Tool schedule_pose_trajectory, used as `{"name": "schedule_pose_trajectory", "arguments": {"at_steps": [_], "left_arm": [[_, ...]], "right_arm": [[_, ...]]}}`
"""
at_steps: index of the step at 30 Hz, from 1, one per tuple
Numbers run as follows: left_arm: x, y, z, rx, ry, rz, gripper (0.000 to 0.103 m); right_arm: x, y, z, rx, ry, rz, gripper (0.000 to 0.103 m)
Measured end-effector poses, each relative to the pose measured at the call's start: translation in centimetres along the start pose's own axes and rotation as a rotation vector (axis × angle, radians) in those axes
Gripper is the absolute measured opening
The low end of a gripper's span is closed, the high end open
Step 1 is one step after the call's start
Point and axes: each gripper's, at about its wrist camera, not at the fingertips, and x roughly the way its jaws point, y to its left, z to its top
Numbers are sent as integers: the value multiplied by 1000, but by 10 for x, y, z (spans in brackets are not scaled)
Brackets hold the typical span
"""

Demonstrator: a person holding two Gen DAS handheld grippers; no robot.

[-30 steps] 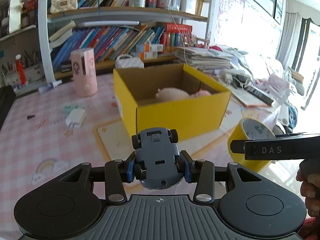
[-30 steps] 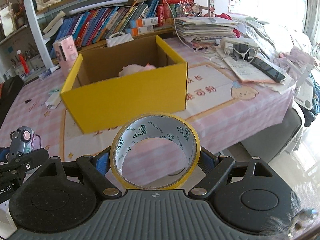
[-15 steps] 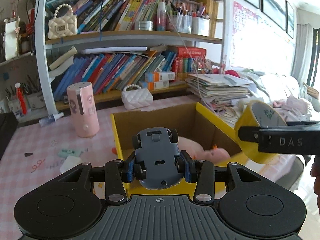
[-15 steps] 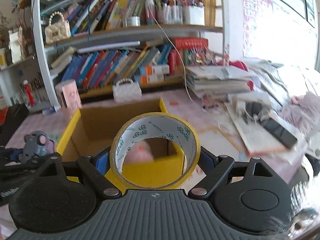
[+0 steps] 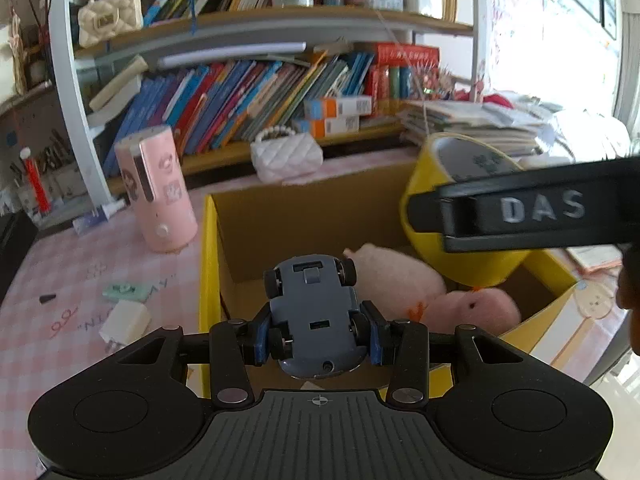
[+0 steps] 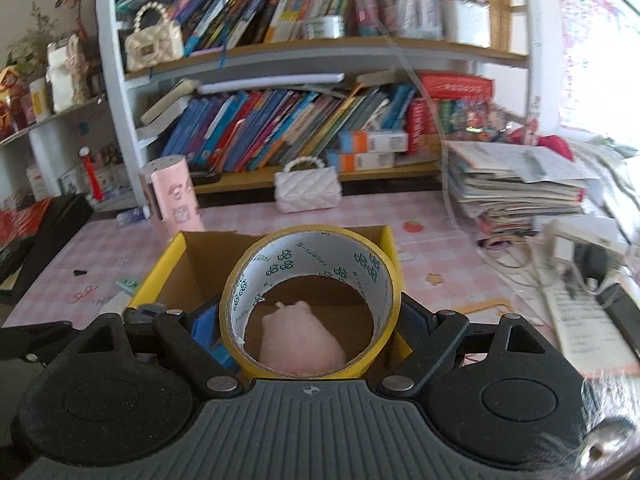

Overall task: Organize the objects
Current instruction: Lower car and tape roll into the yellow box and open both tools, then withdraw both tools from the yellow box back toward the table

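Black left gripper [image 5: 315,334] with blue pads [image 5: 262,334], silver screws.

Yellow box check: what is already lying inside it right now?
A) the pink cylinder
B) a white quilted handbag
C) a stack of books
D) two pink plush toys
D: the left wrist view shows two pink plush toys on the floor of the yellow box, while the toy car and the roll of yellow tape are each gripped in a hand-held gripper above it.
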Motion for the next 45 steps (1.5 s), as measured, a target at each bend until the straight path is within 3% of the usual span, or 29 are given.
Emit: {"name": "schedule_pose_trajectory", "arguments": {"at_steps": [6,17,22,32,39,45], "left_arm": [[10,1,-2,-7,36,1,42],[9,2,-2,-7,28,-4,43],[0,6,-1,-14,-2,-1,52],[-49,19,-4,-34,-114,-2,72],[-88,39,-18,-56,-167,-3,75],[-112,59,-40,-72,-157,4,76]], "right_arm": [[38,7,5,-31,76,56,85],[84,11,0,-49,217,69,85],[85,10,-1,-30,229,58,86],[43,16,7,5,126,26,86],[-14,23,-1,51,24,-63,87],[-57,31,-25,87,-3,-144,86]]}}
